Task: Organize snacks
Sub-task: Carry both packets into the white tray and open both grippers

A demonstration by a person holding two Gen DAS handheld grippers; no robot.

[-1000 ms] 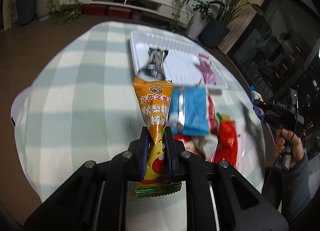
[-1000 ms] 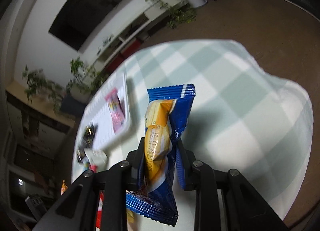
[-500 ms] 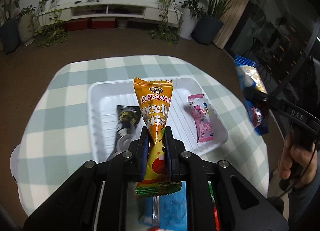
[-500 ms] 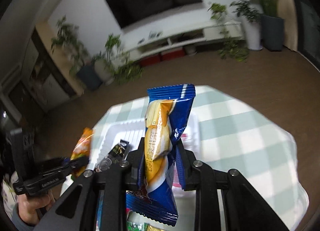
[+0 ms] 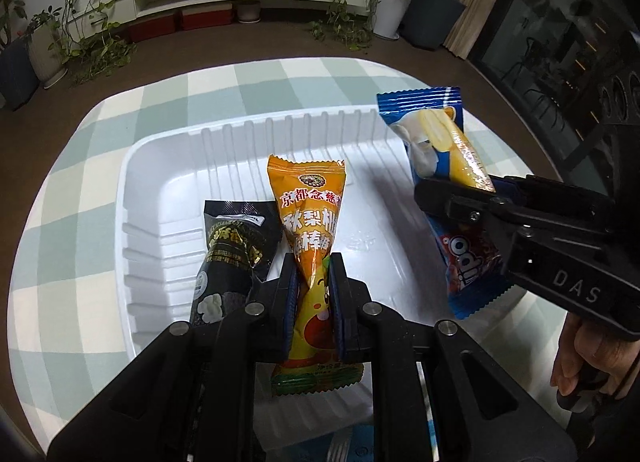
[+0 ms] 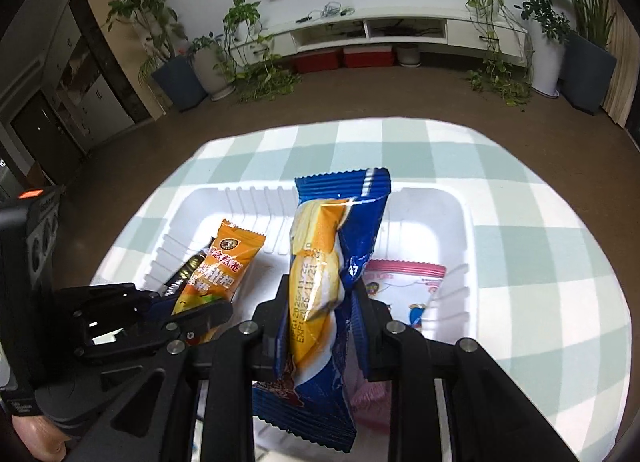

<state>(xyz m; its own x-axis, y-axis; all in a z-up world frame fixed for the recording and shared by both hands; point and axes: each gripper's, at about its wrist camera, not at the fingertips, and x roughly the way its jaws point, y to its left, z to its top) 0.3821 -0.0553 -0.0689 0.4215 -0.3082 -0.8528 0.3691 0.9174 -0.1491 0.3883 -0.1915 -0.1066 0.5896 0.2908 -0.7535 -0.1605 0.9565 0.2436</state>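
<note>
My left gripper (image 5: pixel 314 282) is shut on an orange snack packet (image 5: pixel 310 222), held upright over the middle of the white ribbed tray (image 5: pixel 168 190). A black snack packet (image 5: pixel 230 258) lies in the tray just left of it. My right gripper (image 6: pixel 322 302) is shut on a blue packet (image 6: pixel 340 254) with a yellow bar pictured, held over the tray's right half. In the left wrist view that blue packet (image 5: pixel 444 182) hangs at the tray's right side. A pink packet (image 6: pixel 408 290) lies in the tray under the right gripper. The left gripper (image 6: pixel 188 314) with the orange packet (image 6: pixel 224 266) shows at the lower left of the right wrist view.
The tray sits on a round table with a green and white checked cloth (image 6: pixel 540 246). A light blue packet (image 5: pixel 352 446) shows on the table below the left gripper. A hand (image 5: pixel 588 366) holds the right gripper's handle. Potted plants and a low white cabinet (image 6: pixel 380 30) stand beyond the table.
Both grippers have moved from the snack pile and table edge to above the tray, each still holding its packet. The right gripper has rolled upright; the tray now fills both views.
</note>
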